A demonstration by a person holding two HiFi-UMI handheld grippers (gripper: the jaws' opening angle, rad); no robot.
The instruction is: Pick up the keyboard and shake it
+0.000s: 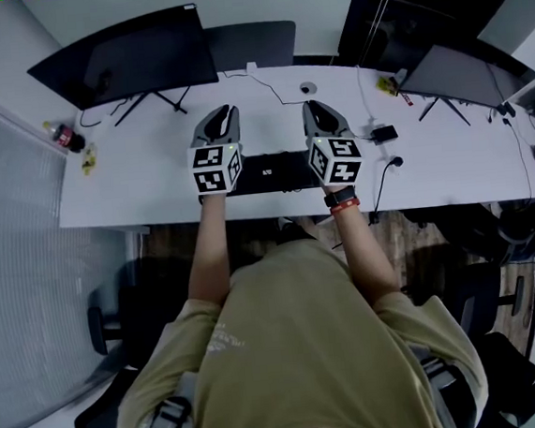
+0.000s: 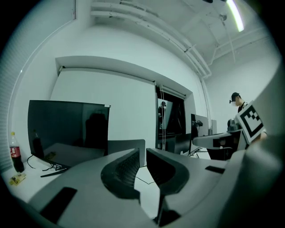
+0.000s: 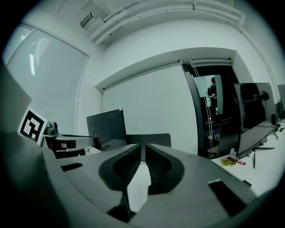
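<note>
Keyboard (image 1: 273,172) work has not begun: the dark, flat board lies on the white desk (image 1: 143,192) close to its front edge, straight ahead of the person and between the two marker cubes.

At the far left of the desk stands a soda bottle (image 1: 64,136), and beside it a dark monitor (image 1: 126,62) on a thin stand. Next comes the left gripper (image 1: 226,111), held over the desk at the keyboard's left end. Its own view looks level across the room, with the jaws drawn nearly together, only a thin slit between the tips and nothing in it.

The right gripper (image 1: 312,106) sits over the keyboard's right end, tips meeting and likewise empty. Beyond it are cables, a small black box (image 1: 384,133) and a second monitor (image 1: 457,75).

The keyboard is probably light, stiff plastic, long and thin, so it should lift without sagging. Its smooth edges may slip during shaking, and the keys could be pressed or knocked. The short ends look like the best places to grip, one gripper on each, pinching the solid frame edge, not the keys. Both pairs of jaws would need to spread first.
</note>
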